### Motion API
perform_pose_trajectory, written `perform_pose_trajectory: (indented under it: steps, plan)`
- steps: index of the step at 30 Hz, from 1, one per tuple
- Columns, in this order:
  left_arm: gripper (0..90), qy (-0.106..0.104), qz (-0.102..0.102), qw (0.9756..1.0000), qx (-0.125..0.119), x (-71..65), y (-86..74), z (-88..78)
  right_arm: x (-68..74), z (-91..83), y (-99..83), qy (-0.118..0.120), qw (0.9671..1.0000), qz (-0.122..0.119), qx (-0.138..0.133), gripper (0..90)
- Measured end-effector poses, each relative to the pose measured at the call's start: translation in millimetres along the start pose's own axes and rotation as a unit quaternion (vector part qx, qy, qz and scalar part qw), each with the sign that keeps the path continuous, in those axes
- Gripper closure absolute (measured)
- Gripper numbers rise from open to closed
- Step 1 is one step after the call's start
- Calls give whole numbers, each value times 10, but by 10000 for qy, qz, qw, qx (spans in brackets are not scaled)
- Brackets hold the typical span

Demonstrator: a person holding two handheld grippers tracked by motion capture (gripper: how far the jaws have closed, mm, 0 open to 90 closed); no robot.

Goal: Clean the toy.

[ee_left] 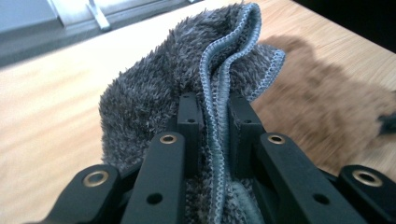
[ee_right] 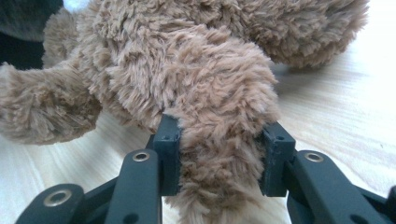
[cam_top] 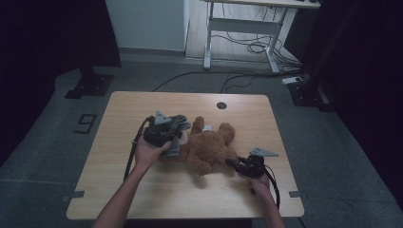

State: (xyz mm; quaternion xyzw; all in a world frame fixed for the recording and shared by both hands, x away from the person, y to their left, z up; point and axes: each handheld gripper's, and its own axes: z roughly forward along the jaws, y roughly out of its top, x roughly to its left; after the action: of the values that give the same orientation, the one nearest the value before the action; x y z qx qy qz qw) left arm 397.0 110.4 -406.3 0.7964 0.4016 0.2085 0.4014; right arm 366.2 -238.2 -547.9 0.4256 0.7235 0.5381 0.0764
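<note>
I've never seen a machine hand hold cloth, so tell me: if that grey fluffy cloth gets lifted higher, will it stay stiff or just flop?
It will probably flop: the grey cloth already folds and droops around the left gripper, whose jaws pinch its stitched edge. Its thick pile suggests it is light and grippy rather than slippery. It should drape over the teddy bear rather than push it.

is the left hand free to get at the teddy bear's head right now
Probably not. The left tongs are shut on a grey cloth, so they would have to let it go first. The teddy bear lies right beside them, with one limb held in the right tongs.
</note>
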Motion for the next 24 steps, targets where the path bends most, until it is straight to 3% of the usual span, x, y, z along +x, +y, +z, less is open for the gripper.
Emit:
perform_pose_trajectory:
  steps: [4, 5, 9, 18, 24]
  plan:
    - [774, 69, 149, 9998, 142, -68, 100, 168, -16, 13, 17, 1, 10000, 52, -60, 596]
    - [774, 107, 154, 9994, 303, -60, 85, 272, -23, -4, 21, 9, 9999, 51, -92, 594]
    - [773, 35, -51, 9993, 369, 3, -6, 354, -11, -19, 24, 24, 10000, -12, -77, 590]
    - [779, -228, -96, 9991, 330, -23, -240, 334, 12, -92, 25, 123, 9996, -245, -50, 541]
    - [782, -379, -207, 9989, 155, -43, -380, 291, 24, -174, 53, 190, 9990, -381, -116, 489]
